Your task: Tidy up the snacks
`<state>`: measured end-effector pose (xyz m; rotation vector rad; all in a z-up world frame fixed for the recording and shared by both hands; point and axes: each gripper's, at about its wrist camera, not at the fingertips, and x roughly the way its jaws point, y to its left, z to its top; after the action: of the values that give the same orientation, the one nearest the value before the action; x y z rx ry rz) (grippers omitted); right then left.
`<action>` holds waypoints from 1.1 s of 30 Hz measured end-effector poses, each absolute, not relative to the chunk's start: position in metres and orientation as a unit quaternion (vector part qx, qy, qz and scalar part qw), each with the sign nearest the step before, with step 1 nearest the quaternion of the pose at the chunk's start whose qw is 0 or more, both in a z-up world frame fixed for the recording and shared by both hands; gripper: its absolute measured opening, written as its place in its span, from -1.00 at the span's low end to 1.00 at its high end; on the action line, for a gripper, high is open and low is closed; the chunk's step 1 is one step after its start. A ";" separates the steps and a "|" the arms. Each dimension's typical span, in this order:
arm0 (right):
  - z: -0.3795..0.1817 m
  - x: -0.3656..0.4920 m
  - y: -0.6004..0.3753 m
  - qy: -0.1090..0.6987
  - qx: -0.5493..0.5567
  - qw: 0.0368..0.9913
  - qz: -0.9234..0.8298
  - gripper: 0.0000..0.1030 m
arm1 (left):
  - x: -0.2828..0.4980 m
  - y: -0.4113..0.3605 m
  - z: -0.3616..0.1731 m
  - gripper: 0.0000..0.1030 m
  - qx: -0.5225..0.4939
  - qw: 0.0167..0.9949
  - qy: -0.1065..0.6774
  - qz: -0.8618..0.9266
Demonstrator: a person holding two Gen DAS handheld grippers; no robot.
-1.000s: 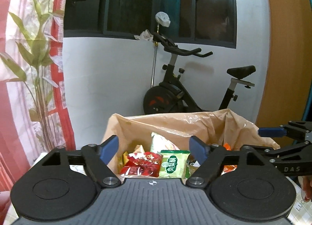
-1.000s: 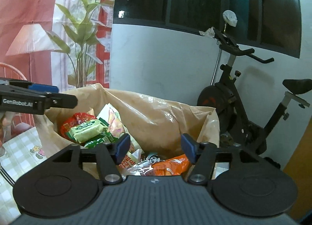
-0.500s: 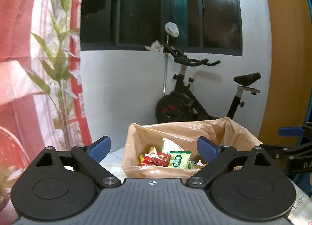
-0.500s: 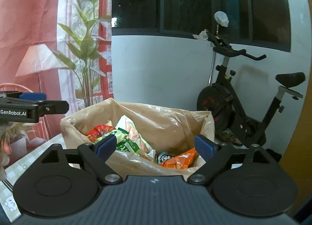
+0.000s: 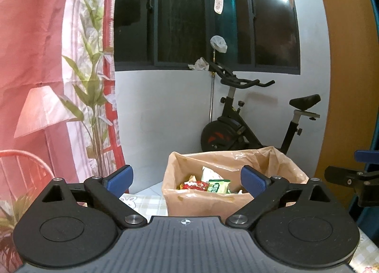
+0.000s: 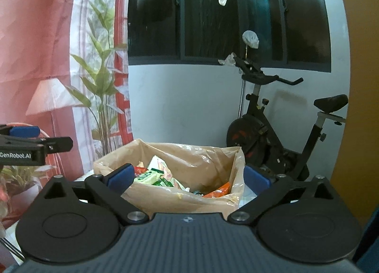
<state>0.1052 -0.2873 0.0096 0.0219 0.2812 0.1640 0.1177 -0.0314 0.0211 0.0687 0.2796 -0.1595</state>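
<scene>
A brown box lined with a tan plastic bag stands on the checked tablecloth and shows in the right wrist view too. It holds snack packets: a red one, a green one, a white one, and an orange one. My left gripper is open and empty, back from the box. My right gripper is open and empty, also back from the box. Each gripper shows at the edge of the other's view.
A black exercise bike stands behind the table by the white wall. A curtain with a plant print hangs at the left. A wooden panel is at the right. The checked tablecloth lies under the box.
Both grippers have drawn back and up from the box, which now looks smaller and farther. Both sets of jaws have opened wider.
</scene>
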 end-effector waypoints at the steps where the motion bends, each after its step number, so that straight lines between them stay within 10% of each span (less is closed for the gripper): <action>1: 0.011 0.100 -0.287 0.138 0.014 0.987 0.081 0.96 | 0.113 -0.031 0.022 0.91 0.034 0.987 0.139 -0.077; 33: 0.012 0.047 -0.285 0.132 0.031 0.987 0.081 0.99 | 0.067 -0.030 0.026 0.91 0.022 0.990 0.129 -0.049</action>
<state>0.0466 -0.2854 0.0122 0.0619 0.2655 0.1636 0.0671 -0.0298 0.0257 0.0445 0.2579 -0.0982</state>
